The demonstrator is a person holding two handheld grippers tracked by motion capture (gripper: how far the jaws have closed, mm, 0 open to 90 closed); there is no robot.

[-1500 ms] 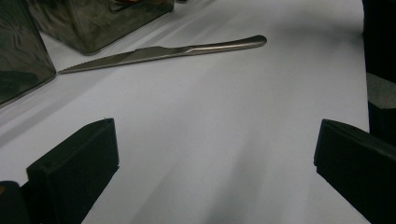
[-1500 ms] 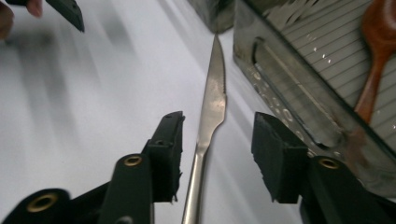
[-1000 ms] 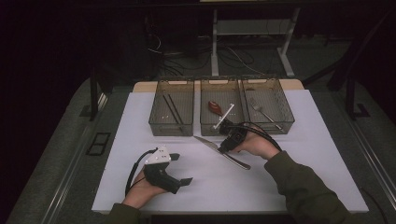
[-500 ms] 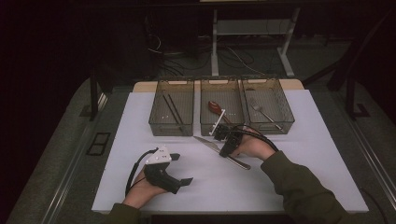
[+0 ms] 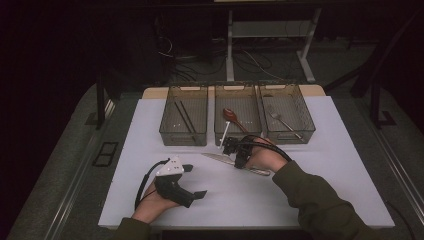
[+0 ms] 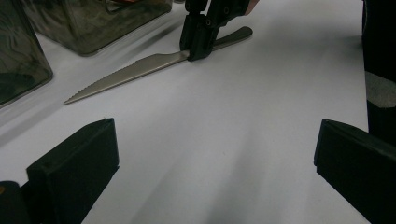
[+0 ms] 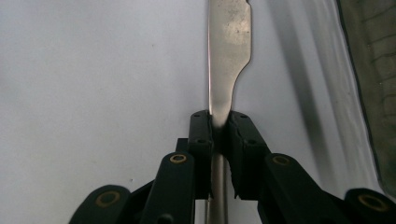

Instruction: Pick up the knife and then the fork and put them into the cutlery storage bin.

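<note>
The right gripper (image 5: 235, 157) has just been closing its jaws, and they now pinch the table knife (image 5: 220, 159) where blade meets handle (pads tight against both sides in the right gripper view). The knife lies flat on the white table (image 5: 310, 185), just in front of the middle bin (image 5: 238, 135), serrated tip pointing left. The left gripper (image 5: 192, 187) rests on the table well apart, jaws spread wide with nothing between them.

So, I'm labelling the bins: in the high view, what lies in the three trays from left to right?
Pair of dark chopsticks → red-brown wooden spoon → silver metal fork.
</note>
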